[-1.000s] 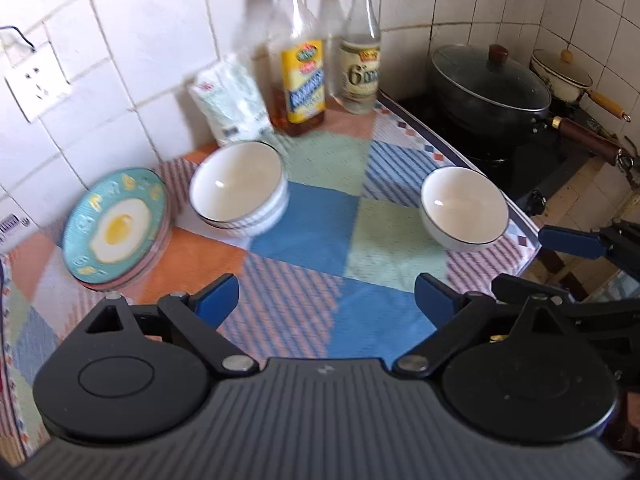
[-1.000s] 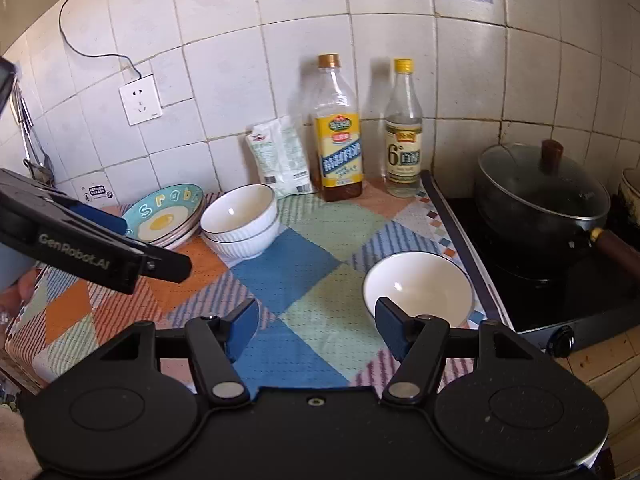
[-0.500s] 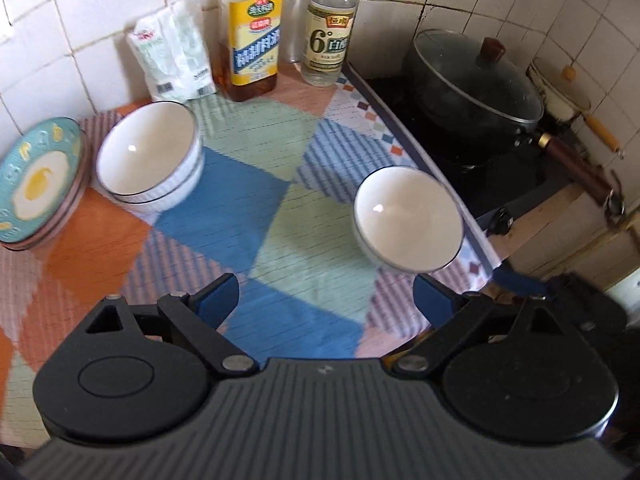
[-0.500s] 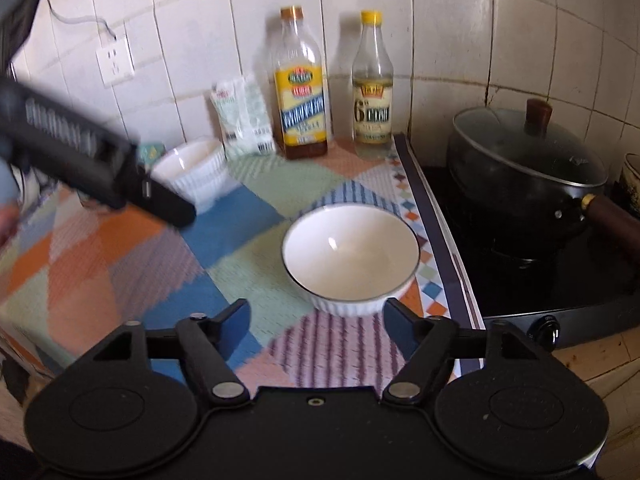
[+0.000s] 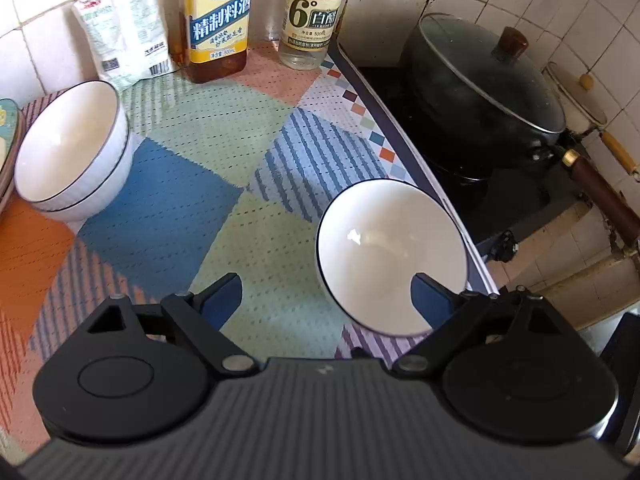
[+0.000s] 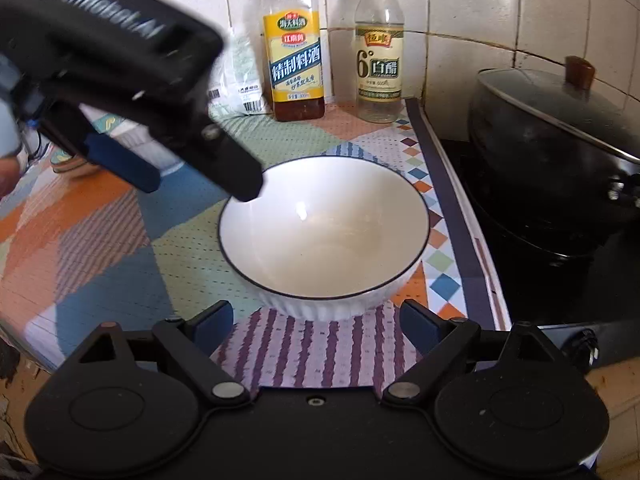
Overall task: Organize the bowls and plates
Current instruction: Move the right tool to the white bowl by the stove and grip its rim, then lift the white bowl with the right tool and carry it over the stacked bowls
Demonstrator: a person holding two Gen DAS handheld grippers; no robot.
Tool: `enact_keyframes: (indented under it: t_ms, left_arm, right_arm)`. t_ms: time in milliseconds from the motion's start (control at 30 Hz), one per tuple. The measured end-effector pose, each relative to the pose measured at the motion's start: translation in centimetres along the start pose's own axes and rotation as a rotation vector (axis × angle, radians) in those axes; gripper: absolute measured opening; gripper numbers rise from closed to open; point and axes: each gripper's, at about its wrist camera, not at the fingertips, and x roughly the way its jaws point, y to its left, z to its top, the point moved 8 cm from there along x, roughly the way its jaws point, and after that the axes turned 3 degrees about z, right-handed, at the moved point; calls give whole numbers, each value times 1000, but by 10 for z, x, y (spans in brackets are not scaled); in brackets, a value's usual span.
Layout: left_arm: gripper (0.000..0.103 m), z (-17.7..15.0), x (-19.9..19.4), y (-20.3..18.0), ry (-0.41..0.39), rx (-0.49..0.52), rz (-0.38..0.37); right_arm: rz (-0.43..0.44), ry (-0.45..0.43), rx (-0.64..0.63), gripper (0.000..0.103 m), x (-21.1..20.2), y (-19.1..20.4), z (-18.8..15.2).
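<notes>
A single white bowl [image 6: 324, 228] sits on the patchwork mat [image 6: 120, 248] just beside the black stove [image 6: 560, 280], and all else is placed from it. The left gripper [image 5: 326, 300] hangs over its near-left rim, fingers spread wide, and the right gripper [image 6: 316, 322] waits just short of it, likewise apart and empty. Two stacked bowls [image 5: 72, 152] stand well to its left, near a plate [image 5: 6, 148] at the edge.

The white bowl [image 6: 324, 228] looks shiny and smooth, with ribbed sides. The cloth mat [image 5: 188, 184] is soft and dotted. The two bottles [image 6: 294, 40] are clear and glossy. The black wok [image 5: 480, 92] has a brown wooden handle [image 5: 604, 196]
</notes>
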Motion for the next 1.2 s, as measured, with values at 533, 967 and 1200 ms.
enact_keyframes:
  t_ms: [533,967,1200]
  left_arm:
    - [37,2,44,-9,89,76,81]
    - [11,-3,51,-15,108,150,116]
    - [12,-5,40,-8,107,171,109]
  right_arm:
    - [4,-10,-7,95,32,-6,14]
    - [36,-34,-57,97,34,-8,14]
    - [51,-44,-32,96,31,1,14]
